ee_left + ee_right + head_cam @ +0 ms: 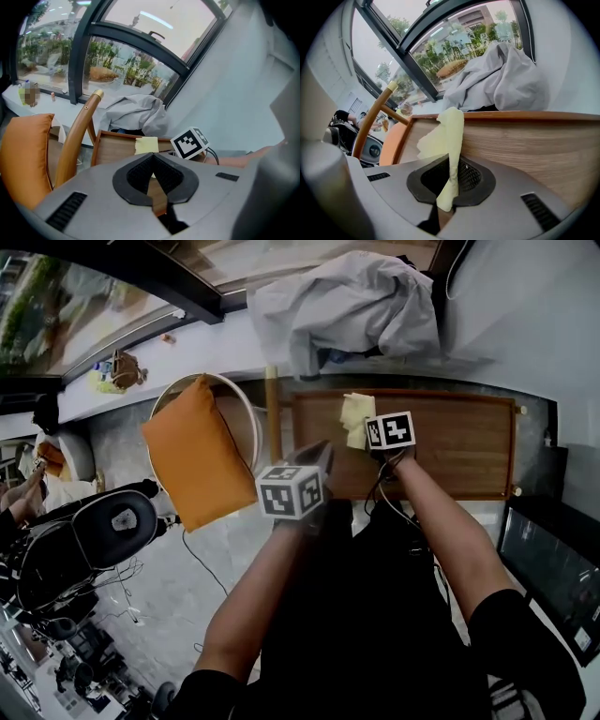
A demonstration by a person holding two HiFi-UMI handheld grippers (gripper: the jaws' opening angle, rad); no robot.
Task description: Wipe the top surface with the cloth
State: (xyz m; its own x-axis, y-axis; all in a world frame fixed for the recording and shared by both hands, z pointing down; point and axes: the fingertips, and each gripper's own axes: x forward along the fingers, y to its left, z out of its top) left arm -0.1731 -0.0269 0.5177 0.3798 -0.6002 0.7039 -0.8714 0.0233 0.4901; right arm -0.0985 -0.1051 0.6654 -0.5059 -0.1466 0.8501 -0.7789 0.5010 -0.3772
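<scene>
I've got my right gripper (451, 178) with its fingers pinched on the yellow cloth (443, 138), holding it over the wooden desk (525, 145) near its left end, while my left gripper (153, 176) hovers alongside, fingers closed on nothing.

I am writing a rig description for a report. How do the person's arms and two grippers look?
The left gripper and the right gripper both have smooth grey bodies with dark ribbed jaw pads. Each carries a white cube with black square markers. Thin black cables trail from the right one along the forearm. The person wears a black short-sleeved top.
</scene>
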